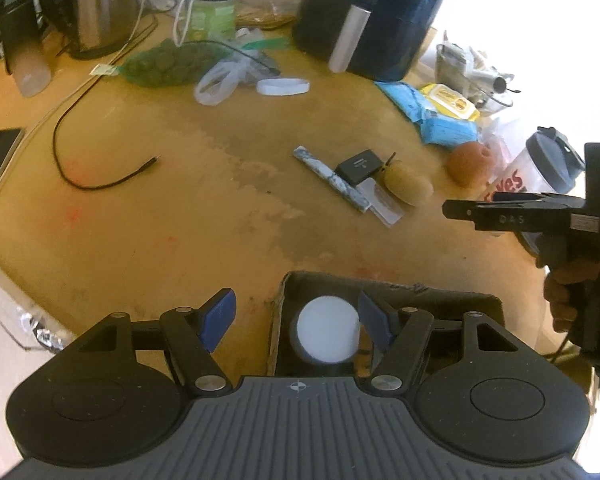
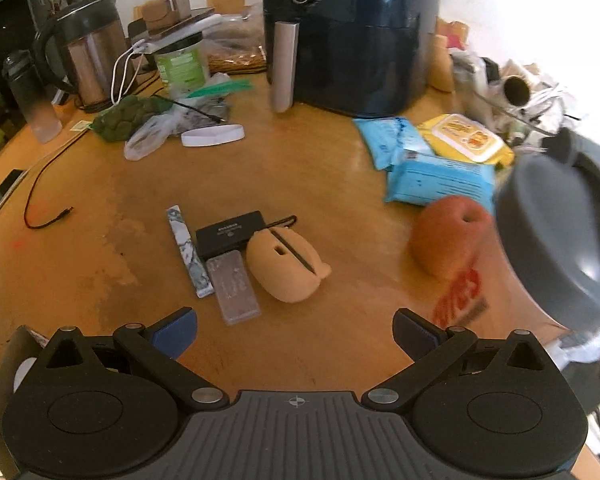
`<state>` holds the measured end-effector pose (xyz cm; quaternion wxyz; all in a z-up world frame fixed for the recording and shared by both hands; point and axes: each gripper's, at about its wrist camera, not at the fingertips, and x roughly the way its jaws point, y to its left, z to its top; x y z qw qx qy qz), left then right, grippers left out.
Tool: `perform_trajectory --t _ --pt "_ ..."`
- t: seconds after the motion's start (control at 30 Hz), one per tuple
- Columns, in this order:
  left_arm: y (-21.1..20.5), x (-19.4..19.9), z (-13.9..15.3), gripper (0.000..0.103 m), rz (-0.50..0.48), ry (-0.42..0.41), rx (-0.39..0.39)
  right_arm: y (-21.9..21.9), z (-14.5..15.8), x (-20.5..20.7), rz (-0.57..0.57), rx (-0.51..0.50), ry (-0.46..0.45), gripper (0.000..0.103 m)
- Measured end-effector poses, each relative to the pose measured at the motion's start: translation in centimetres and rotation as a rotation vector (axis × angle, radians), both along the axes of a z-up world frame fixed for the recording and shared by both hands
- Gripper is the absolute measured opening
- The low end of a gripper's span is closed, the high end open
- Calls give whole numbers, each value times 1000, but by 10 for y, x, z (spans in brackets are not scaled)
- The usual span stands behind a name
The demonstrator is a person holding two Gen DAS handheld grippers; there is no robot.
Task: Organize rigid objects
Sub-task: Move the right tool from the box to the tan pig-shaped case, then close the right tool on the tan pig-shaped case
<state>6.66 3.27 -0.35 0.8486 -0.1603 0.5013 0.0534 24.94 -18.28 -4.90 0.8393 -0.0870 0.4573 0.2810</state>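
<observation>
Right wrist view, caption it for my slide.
Open right tool above wooden table, facing a tan holed object.

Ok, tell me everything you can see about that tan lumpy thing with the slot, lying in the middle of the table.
The tan, rounded, matte object lies on its side on the wooden table. It has a small hole, a long dark slit across its top and a nub at one end. A thin dark cord runs from it. It sits against the small black box and beside the clear flat piece. No gripper touches it.
</observation>
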Motion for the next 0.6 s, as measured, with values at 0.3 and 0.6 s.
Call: perform_trajectory --t 0.3,0.6 --pt "4 -16 1 67 77 19 8 18 -32 23 20 -48 -9 98" --pt "17 -36 0 67 174 46 11 36 -59 47 29 -89 -8 85"
